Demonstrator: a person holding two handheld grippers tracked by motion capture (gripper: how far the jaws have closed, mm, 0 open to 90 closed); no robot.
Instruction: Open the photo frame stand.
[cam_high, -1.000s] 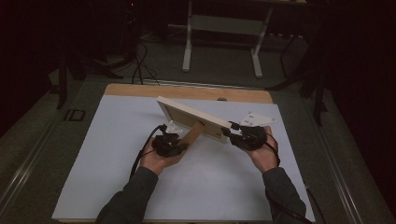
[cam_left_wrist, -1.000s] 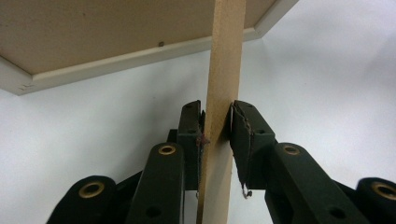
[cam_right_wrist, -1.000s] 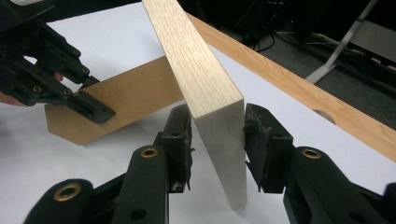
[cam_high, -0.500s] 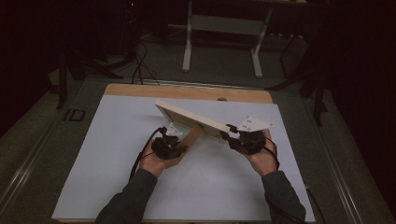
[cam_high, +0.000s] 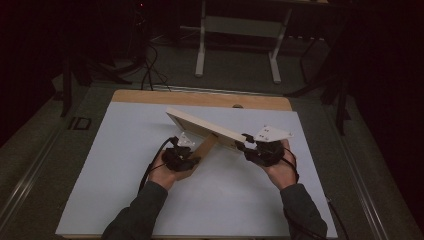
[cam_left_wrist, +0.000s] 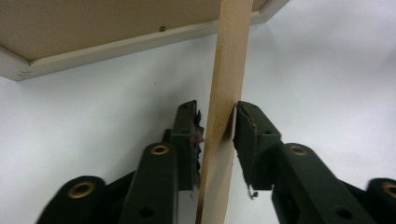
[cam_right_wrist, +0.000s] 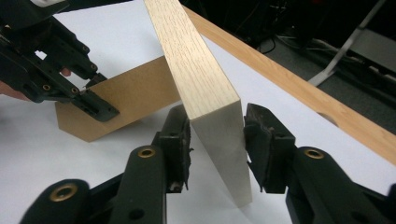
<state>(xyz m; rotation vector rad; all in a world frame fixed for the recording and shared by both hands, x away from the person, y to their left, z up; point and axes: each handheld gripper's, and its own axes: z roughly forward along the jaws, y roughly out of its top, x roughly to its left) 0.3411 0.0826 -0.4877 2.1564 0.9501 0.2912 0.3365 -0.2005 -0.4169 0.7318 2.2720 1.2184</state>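
one pale wooden frame (cam_high: 205, 126), brown prop (cam_high: 204, 148)

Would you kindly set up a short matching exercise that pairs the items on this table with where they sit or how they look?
Things:
1. picture frame
2. brown stand flap
3. left gripper
4. white sheet

Descriptions:
A. covers the tabletop
B. light wood, tilted, one corner between the right gripper's jaws
C. thin board hanging from the frame's back
D. jaws on either side of the thin board

Pairs: 1-B, 2-C, 3-D, 4-A
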